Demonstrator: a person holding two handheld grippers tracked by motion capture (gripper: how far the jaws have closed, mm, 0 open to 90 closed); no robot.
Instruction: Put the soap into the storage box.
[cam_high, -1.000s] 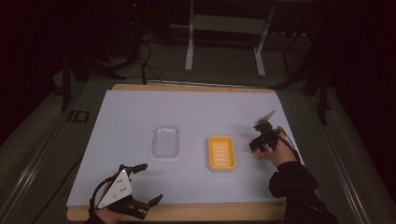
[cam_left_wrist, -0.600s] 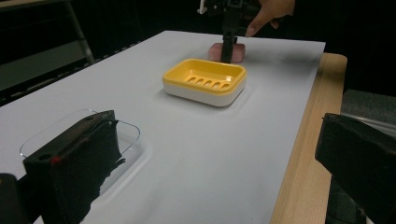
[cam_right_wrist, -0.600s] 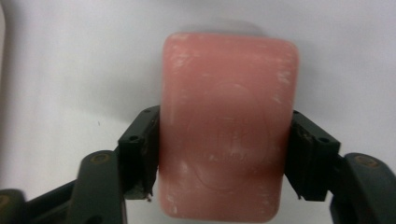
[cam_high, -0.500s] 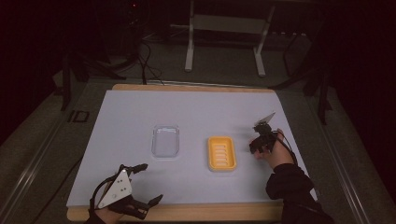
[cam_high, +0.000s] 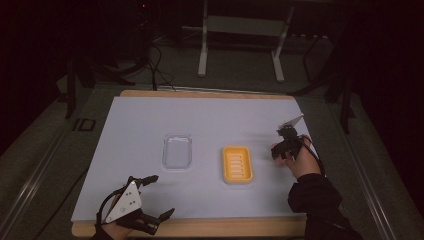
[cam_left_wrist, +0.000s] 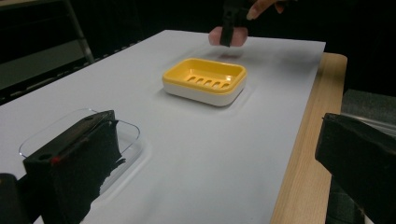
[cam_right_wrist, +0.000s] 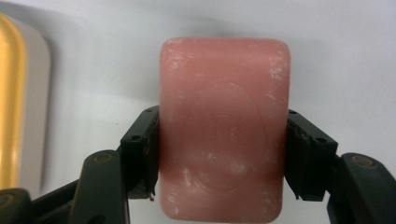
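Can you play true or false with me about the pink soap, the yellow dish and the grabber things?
1. The right gripper squeezes the pink soap. True.
2. The soap lies in the yellow soap dish. False: the dish is empty, and the soap is beside it in the gripper.
3. The clear lid sits left of the dish in the high view. True.
4. The left gripper holds the lid. False: its jaws are open and hold nothing, near the table's front edge.
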